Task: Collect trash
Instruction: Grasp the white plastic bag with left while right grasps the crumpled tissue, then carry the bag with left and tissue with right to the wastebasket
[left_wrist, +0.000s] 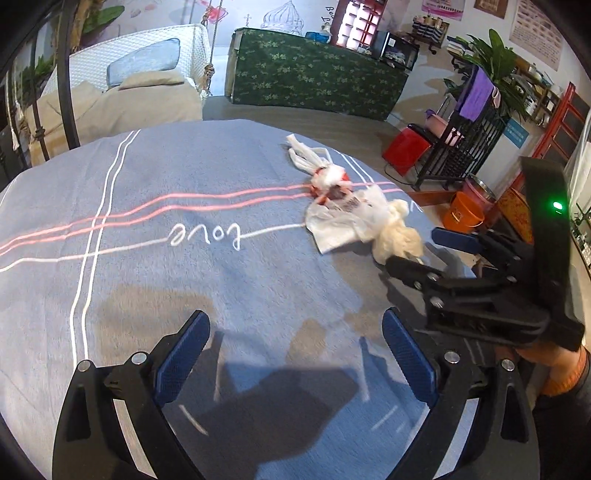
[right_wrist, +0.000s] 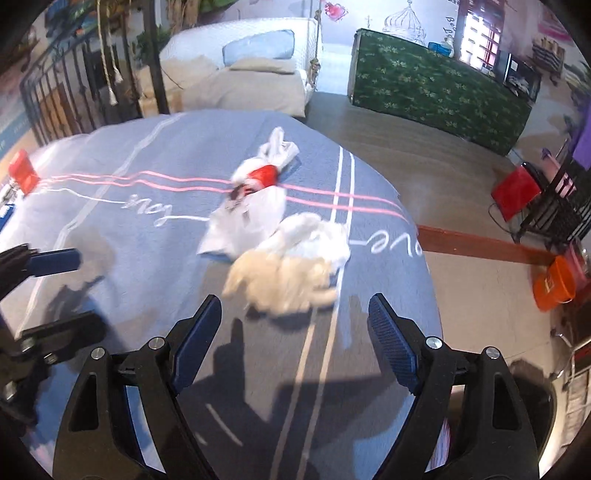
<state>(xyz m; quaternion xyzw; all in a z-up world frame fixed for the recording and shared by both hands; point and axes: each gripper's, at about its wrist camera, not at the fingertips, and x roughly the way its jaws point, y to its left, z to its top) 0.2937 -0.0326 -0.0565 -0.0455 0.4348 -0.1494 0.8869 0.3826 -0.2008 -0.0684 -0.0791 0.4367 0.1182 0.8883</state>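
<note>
- Left gripper (left_wrist: 295, 343): jaws wide apart, empty, above blue cloth (left_wrist: 184, 206).
- Right gripper (right_wrist: 293, 332): jaws spread, empty.
- Trash: crumpled tissue (right_wrist: 284, 277) just ahead of right gripper, touching white bag (right_wrist: 247, 218).

- A grey-blue striped tablecloth (right_wrist: 155, 236) covers the table, and all the trash lies on it.
- A crumpled cream tissue wad (right_wrist: 284, 278) lies nearest the right gripper (right_wrist: 295, 332), just beyond its fingertips.
- A flat white plastic bag (right_wrist: 247, 221) lies just behind the wad, touching it.
- A knotted white bag with a red wrapper inside (right_wrist: 260, 171) lies farther still, against the flat bag.
- The left gripper (left_wrist: 295, 339) hovers over bare cloth to the left of the trash.
- An orange plastic bucket (right_wrist: 556, 282) stands on the floor, right of the table.
- A green patterned counter (right_wrist: 436, 92) stands far behind.
</note>
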